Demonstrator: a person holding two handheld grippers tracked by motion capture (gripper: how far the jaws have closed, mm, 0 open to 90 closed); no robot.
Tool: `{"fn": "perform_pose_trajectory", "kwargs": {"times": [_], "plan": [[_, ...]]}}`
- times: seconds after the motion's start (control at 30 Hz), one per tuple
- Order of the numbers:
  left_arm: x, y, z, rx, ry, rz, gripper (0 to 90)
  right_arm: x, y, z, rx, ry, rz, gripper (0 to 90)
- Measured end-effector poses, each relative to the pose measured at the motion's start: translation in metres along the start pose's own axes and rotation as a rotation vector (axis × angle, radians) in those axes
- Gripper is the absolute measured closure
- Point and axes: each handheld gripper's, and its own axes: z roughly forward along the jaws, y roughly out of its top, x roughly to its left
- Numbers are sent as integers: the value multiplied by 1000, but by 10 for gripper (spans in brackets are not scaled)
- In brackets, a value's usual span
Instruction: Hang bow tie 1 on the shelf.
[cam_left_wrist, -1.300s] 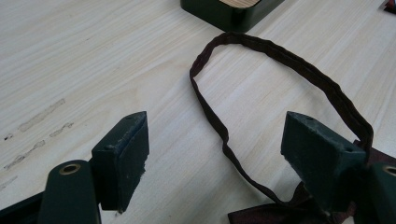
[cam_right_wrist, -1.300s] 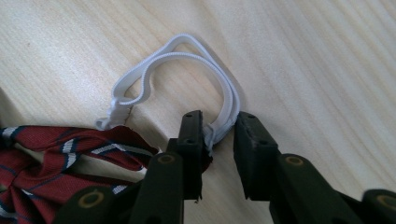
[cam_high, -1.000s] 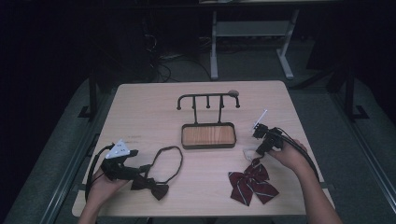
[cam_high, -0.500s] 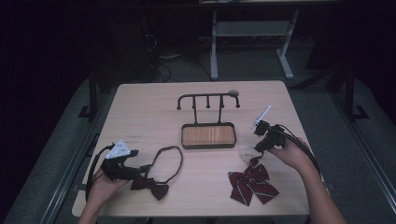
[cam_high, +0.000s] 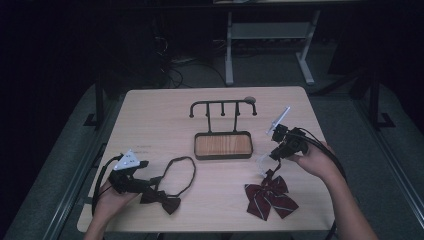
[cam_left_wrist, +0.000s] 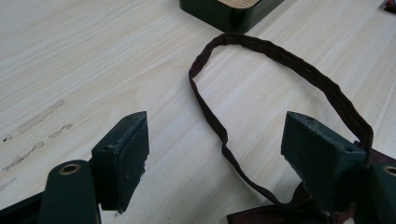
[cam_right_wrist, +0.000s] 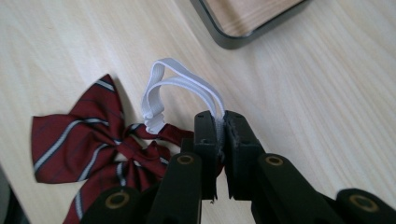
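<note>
1. I am holding my right gripper (cam_right_wrist: 217, 133) with its fingers (cam_right_wrist: 205, 140) squeezed together on the white elastic band (cam_right_wrist: 180, 84) of the red striped bow tie (cam_high: 270, 196). The bow is lying on the counter (cam_high: 160, 115) near its front edge, just below my right hand (cam_high: 316, 161).

2. I am holding my left gripper (cam_left_wrist: 219, 158) with its fingers wide apart, and they are gripping nothing. The dark bow tie (cam_high: 164, 200) is lying right in front of it, and its strap loop (cam_left_wrist: 275, 79) is lying between and beyond my fingers.

3. The stand with hooks (cam_high: 223, 106) is sitting in the middle of the counter on its wooden tray base (cam_high: 222, 145), between my two hands.

4. What could go wrong on the right: I think the band could slip out, because it is thin and stretchy and I am only pinching a small bit. If I am pulling too hard, it could snap back.

5. The red bow could drag and fall off the front edge, because it is lying close to it.

6. On the left: my fingers could close on the counter or miss the thin strap, because it is lying flat.

7. I am seeing no words, labels or brand names anywhere.
</note>
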Motion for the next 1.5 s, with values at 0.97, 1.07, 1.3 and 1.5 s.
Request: {"fn": "perform_pose_trajectory", "kwargs": {"times": [0.97, 1.07, 1.3, 1.5], "plan": [[0, 0, 0, -6, 2, 0, 238, 18, 21, -51, -54, 26, -93, 842], [0, 0, 0, -8, 2, -3, 238, 19, 25, -57, -58, 19, -98, 843], [0, 0, 0, -9, 1, -3, 237, 21, 34, -68, -56, 4, -115, 844], [0, -1, 0, -13, 2, -7, 238, 20, 41, -78, -74, -11, -123, 845]]}}
